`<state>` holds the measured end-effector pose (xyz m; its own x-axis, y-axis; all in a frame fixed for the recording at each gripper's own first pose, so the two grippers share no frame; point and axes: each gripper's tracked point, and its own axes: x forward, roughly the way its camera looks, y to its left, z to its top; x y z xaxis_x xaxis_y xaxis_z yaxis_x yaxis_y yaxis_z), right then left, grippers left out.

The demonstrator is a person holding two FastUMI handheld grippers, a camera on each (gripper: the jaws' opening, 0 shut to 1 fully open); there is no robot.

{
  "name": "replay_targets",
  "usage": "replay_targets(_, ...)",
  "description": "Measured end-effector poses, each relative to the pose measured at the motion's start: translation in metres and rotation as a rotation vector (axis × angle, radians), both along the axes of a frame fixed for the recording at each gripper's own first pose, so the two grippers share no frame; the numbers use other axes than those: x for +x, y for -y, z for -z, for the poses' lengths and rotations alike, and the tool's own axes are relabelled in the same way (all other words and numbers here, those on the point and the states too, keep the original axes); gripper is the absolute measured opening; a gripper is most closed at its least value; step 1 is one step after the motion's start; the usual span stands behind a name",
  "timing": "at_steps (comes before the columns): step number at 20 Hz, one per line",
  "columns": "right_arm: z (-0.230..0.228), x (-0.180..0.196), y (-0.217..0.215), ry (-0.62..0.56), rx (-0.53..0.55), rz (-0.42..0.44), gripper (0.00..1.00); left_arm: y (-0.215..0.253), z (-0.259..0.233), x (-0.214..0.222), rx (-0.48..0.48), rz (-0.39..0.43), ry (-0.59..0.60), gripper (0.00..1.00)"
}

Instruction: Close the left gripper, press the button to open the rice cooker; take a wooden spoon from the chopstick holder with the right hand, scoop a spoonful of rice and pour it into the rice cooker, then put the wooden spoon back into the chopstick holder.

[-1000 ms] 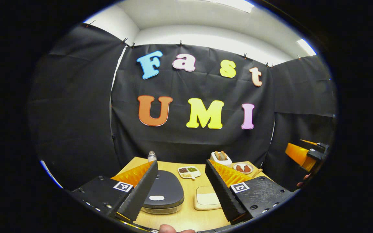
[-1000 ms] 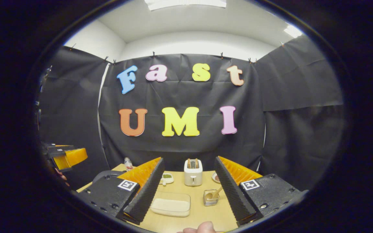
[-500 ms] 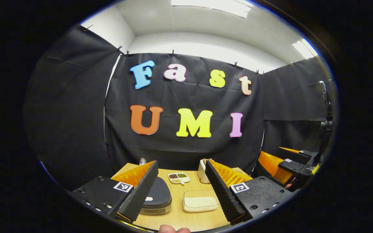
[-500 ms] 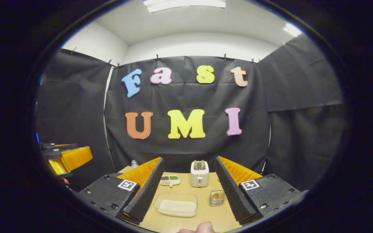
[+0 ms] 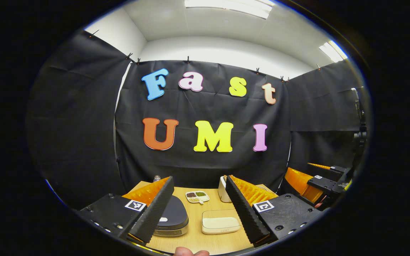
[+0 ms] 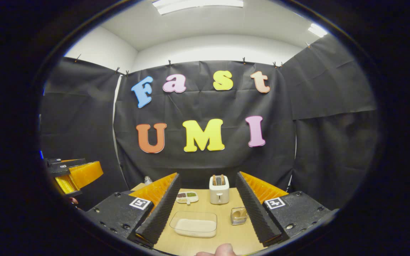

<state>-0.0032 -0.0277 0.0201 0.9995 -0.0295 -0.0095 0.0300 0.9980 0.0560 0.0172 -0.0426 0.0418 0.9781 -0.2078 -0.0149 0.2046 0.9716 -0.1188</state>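
My left gripper (image 5: 199, 209) hangs above the near edge of the wooden table (image 5: 190, 240) with its jaws spread wide and nothing between them. Past its left finger I see the rice cooker (image 5: 171, 218), dark-lidded and with the lid down, sitting on the table with its pale button (image 5: 162, 219) facing me; the finger covers the cooker's left part. Just right of the cooker lies a shallow clear container of rice (image 5: 221, 224), and behind both sits a small divided dish (image 5: 197, 196) of dark and green grains. A white toaster (image 5: 222, 189) peeks out behind my right finger, and a small bottle (image 5: 157, 177) stands at the far left corner of the table. My right gripper (image 6: 206, 211) is likewise released, fingers well apart and gripping nothing, held over the table's near edge. Between its fingers I see the container of rice (image 6: 194, 224) closest, the chopstick holder (image 6: 238, 216) just beside the right finger with the wooden spoon (image 6: 238, 213) standing in it, and the toaster (image 6: 219, 189) farther back. A fingertip (image 6: 222, 250) of the hand holding the rig shows at the bottom edge. At the far left of the right gripper view, the left gripper (image 6: 71, 174) hovers well apart from the table.
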Motion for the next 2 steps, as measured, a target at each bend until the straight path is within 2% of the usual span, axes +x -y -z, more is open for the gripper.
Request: replay_targets(2,0.0009,0.0,-0.0008,0.0,-0.003,-0.004,1.0,-0.0003,-0.0003,0.0001,0.004,-0.002,0.0,0.94)
